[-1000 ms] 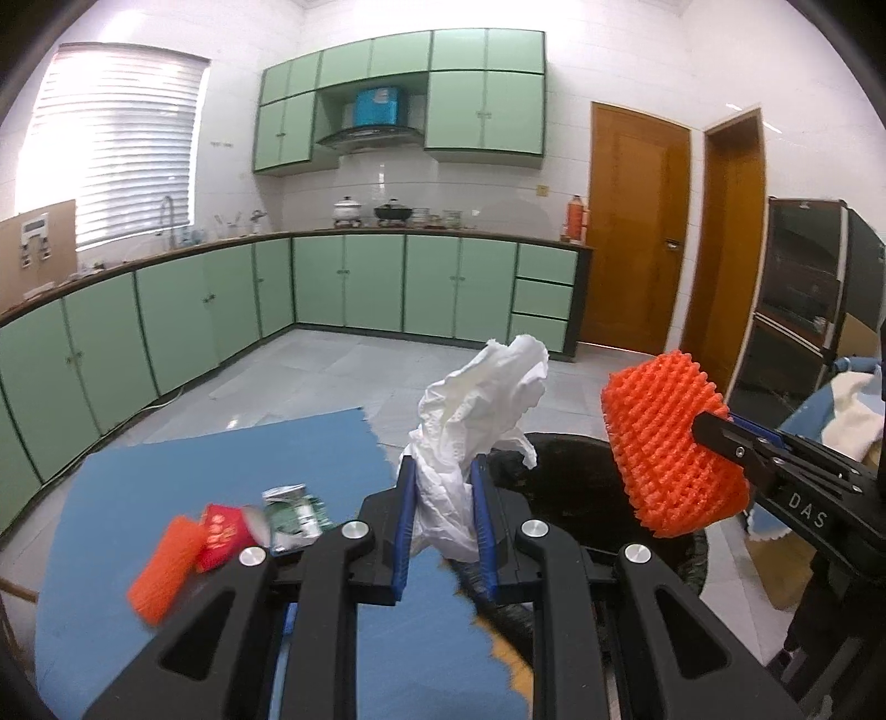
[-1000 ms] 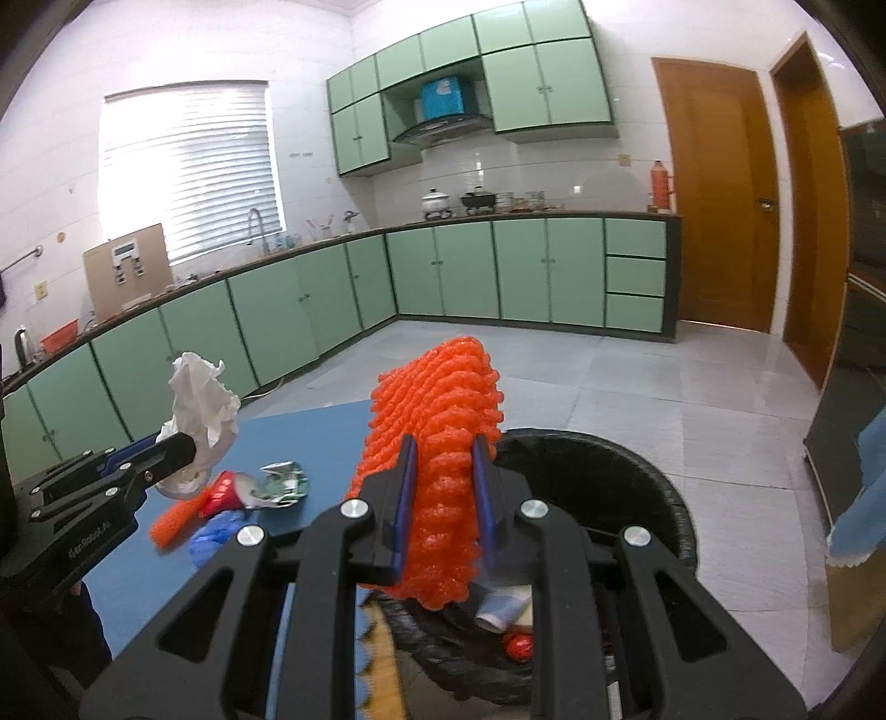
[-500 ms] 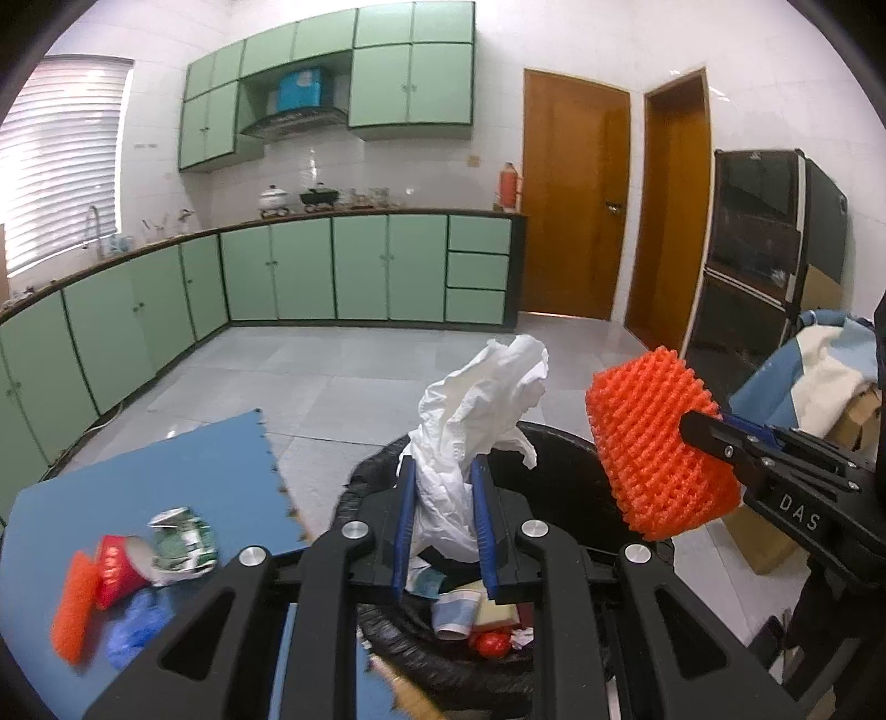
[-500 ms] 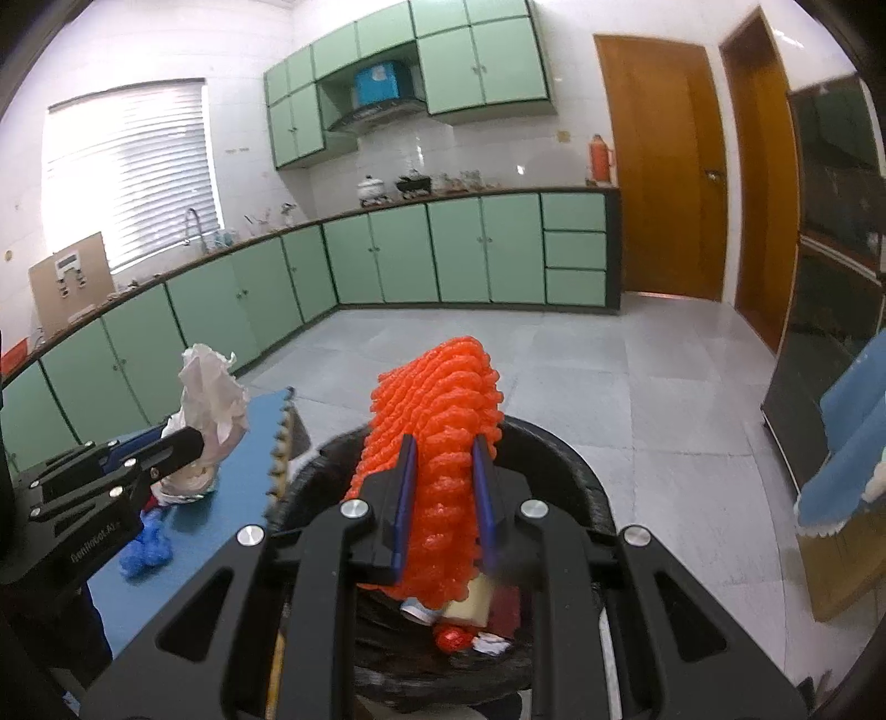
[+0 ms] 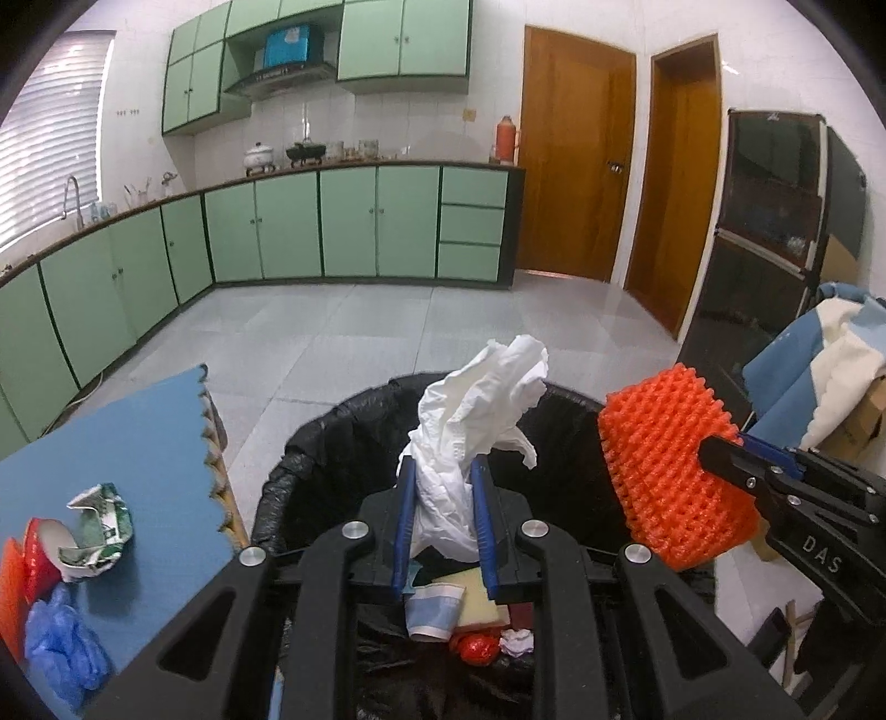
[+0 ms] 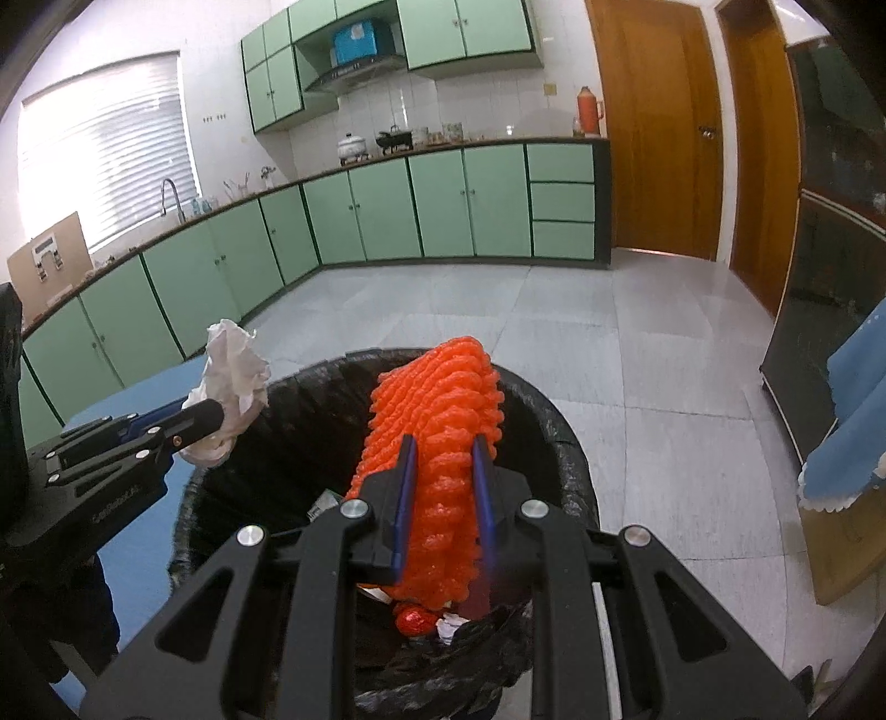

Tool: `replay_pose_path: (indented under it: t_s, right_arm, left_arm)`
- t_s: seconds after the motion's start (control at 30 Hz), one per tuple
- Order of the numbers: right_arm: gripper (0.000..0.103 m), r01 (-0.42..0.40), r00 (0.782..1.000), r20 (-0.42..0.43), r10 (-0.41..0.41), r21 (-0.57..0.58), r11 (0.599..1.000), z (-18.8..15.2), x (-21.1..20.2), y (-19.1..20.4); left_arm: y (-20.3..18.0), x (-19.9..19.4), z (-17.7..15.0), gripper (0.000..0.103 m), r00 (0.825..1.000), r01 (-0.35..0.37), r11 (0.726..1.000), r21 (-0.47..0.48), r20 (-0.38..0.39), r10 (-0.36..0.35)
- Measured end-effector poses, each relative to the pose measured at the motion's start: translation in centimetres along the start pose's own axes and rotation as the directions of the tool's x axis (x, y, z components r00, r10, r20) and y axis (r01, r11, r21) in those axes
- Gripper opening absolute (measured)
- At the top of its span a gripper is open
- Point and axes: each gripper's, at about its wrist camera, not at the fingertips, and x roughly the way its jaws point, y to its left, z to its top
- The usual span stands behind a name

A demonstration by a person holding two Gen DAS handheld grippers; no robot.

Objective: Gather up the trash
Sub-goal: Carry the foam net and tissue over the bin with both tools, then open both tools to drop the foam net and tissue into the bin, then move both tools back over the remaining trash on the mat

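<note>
Green cabinets (image 5: 354, 227) run under a dark worktop (image 5: 332, 166) along the far walls, with more cabinets (image 6: 470, 27) hung above beside a range hood (image 5: 282, 77). A white pot (image 6: 351, 147) and a red thermos (image 6: 590, 111) stand on the worktop. Two wooden doors (image 5: 576, 155) fill the right wall, near a dark cupboard (image 5: 775, 232). A blind (image 6: 105, 138) covers the bright window over the tap (image 6: 169, 194). Grey floor tiles (image 5: 387, 332).
</note>
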Motion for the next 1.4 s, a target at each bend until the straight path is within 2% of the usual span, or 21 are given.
replay_pose_path:
  t_s: [0.1, 0.17, 0.2, 0.23, 0.27, 0.33, 0.4, 0.47, 0.57, 0.7, 0.77, 0.9, 1.0, 1.1, 1.3, 1.4]
  right_arm:
    - [0.030, 0.003, 0.999, -0.035, -0.003, -0.007, 1.000, -0.3, 1.6, -0.4]
    - [0.043, 0.011, 0.999, -0.053, -0.012, -0.011, 1.000, -0.2, 2.3, -0.5]
    - [0.046, 0.022, 0.998, -0.056, -0.023, -0.013, 1.000, -0.4, 2.5, -0.6]
    - [0.048, 0.024, 0.998, -0.057, -0.025, -0.014, 1.000, -0.3, 2.6, -0.5]
    - [0.059, 0.026, 0.998, -0.057, -0.027, -0.015, 1.000, -0.4, 2.5, -0.5]
    - [0.074, 0.045, 0.998, -0.045, -0.045, -0.015, 0.999, -0.5, 2.3, -0.6]
    - [0.076, 0.059, 0.997, -0.039, -0.059, -0.013, 0.998, -0.7, 1.8, -0.7]
    - [0.087, 0.067, 0.997, -0.033, -0.067, 0.004, 0.998, -0.7, 1.4, -0.9]
    - [0.089, 0.068, 0.998, -0.015, -0.068, 0.034, 0.997, -0.7, 0.1, -1.2]
    - [0.090, 0.057, 0.998, 0.007, -0.057, 0.060, 0.997, -0.4, -1.7, -0.9]
    - [0.093, 0.042, 0.999, 0.025, -0.044, 0.074, 0.996, -0.3, -2.8, -0.1]
    - [0.095, -0.007, 0.998, 0.057, 0.001, 0.093, 0.996, 0.3, -4.5, 2.2]
    - [0.096, -0.057, 0.997, 0.061, 0.053, 0.080, 0.995, 0.5, -5.0, 4.6]
    - [0.096, -0.087, 0.995, 0.059, 0.085, 0.034, 0.996, 0.6, -5.1, 7.4]
    - [0.096, -0.169, 0.984, 0.043, 0.171, -0.048, 0.984, 0.2, -4.5, 14.5]
    - [0.096, -0.207, 0.977, 0.033, 0.211, -0.098, 0.973, -0.5, -4.0, 18.4]
  left_arm:
    - [0.0, 1.7, -0.2, 0.026, 0.999, 0.013, 1.000, 0.004, -0.044, -0.013]
    - [0.1, 2.4, 0.0, 0.040, 0.998, 0.027, 1.000, -0.003, -0.061, -0.027]
    - [0.3, 2.5, 0.0, 0.051, 0.997, 0.036, 0.999, -0.008, -0.069, -0.036]
    - [0.4, 2.5, 0.0, 0.056, 0.997, 0.040, 0.999, -0.015, -0.071, -0.041]
    - [0.6, 2.4, 0.1, 0.057, 0.997, 0.044, 0.999, -0.022, -0.067, -0.046]
    - [1.0, 2.2, 0.1, 0.061, 0.997, 0.048, 0.998, -0.035, -0.062, -0.050]
    - [1.3, 1.9, 0.1, 0.061, 0.997, 0.043, 0.998, -0.043, -0.062, -0.046]
    - [1.7, 1.2, 0.1, 0.061, 0.998, 0.036, 0.998, -0.049, -0.051, -0.038]
    - [2.5, -0.5, 0.1, 0.062, 1.000, 0.011, 0.999, -0.037, -0.025, -0.012]
    - [4.4, -3.9, 0.0, 0.069, 1.000, -0.025, 0.999, -0.034, 0.015, 0.025]
    - [5.6, -5.4, -0.2, 0.071, 0.999, -0.040, 0.998, -0.048, 0.029, 0.042]
    - [9.1, -9.5, -1.4, 0.082, 0.994, -0.091, 0.990, -0.107, 0.056, 0.097]
    - [11.6, -11.8, -2.4, 0.084, 0.987, -0.138, 0.981, -0.139, 0.061, 0.147]
    - [14.7, -14.0, -3.8, 0.085, 0.975, -0.202, 0.961, -0.188, 0.055, 0.215]
    - [20.1, -17.9, -7.1, 0.085, 0.922, -0.366, 0.905, -0.216, 0.046, 0.383]
    - [21.7, -19.0, -8.3, 0.085, 0.903, -0.410, 0.884, -0.223, 0.040, 0.428]
